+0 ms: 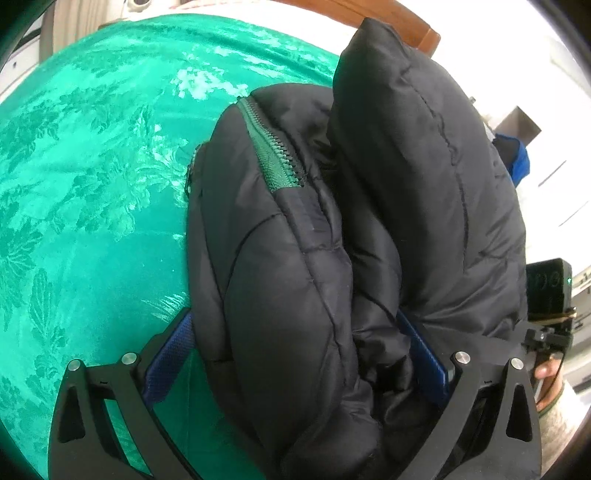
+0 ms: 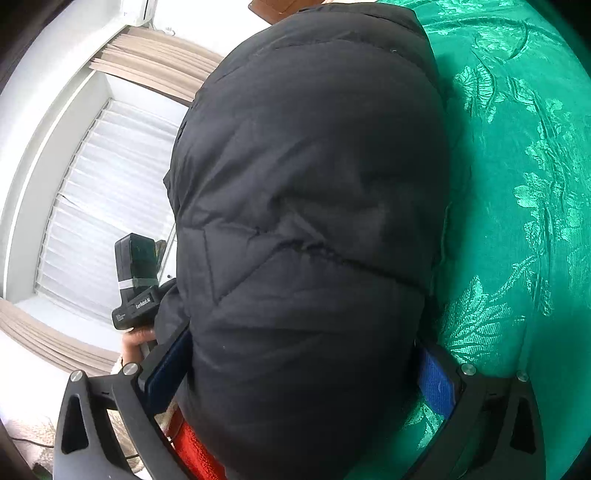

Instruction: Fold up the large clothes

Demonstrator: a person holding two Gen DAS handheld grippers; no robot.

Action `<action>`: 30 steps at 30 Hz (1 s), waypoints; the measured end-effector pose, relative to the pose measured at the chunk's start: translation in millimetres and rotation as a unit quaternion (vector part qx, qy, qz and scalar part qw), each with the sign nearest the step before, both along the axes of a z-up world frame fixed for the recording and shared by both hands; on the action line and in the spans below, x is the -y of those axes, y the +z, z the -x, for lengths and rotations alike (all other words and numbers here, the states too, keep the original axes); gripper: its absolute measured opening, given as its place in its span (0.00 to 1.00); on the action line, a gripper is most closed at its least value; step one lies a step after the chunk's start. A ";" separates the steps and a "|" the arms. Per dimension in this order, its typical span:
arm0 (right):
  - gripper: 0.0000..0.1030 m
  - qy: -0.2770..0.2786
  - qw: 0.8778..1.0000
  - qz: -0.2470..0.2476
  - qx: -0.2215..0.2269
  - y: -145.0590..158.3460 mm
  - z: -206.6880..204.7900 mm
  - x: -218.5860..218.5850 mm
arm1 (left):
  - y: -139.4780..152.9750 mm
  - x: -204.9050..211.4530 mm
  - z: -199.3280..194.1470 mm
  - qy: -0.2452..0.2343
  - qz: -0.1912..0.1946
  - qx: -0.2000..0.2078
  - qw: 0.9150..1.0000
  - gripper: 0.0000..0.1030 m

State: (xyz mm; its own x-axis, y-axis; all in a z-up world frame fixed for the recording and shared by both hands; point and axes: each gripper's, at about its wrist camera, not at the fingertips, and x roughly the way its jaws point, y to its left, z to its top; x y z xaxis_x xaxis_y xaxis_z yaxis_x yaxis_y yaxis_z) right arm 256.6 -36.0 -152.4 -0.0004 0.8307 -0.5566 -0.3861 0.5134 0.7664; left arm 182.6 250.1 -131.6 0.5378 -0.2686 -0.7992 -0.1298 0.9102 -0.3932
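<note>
A black puffer jacket (image 1: 291, 258) with a green zipper (image 1: 273, 147) is bunched up and held above a green floral bedspread (image 1: 92, 184). My left gripper (image 1: 295, 354) is shut on its thick lower folds, and the blue pads (image 1: 170, 362) press in from both sides. In the right wrist view the jacket (image 2: 306, 184) fills the middle, and my right gripper (image 2: 303, 369) is shut on another bulky part of it. The bedspread (image 2: 517, 221) lies to the right there. Each view shows the other hand-held gripper unit (image 2: 136, 280) beside the jacket.
A wooden headboard (image 1: 369, 14) runs along the far edge of the bed. A window with white and beige curtains (image 2: 110, 177) stands left of the jacket. A red strip (image 2: 195, 450) shows under the jacket, and a blue item (image 1: 519, 158) behind it.
</note>
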 end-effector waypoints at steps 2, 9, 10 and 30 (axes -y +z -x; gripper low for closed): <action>1.00 0.000 1.000 0.001 -0.002 -1.3 -5.8 16.1 | -1.8 -0.3 -0.2 -0.001 0.012 -0.002 1.000 1.00; 0.99 0.002 0.996 0.090 0.029 12.2 -26.0 -31.0 | -35.7 -32.1 -15.4 -0.003 0.188 -0.027 0.982 1.00; 0.98 0.020 0.989 0.130 0.069 19.5 -21.9 -46.5 | -31.7 -27.4 -17.7 0.007 0.182 -0.034 0.983 0.97; 0.80 0.032 0.894 0.127 0.428 149.2 -34.9 -82.4 | 157.4 25.2 -37.6 0.031 -0.035 0.141 0.989 0.59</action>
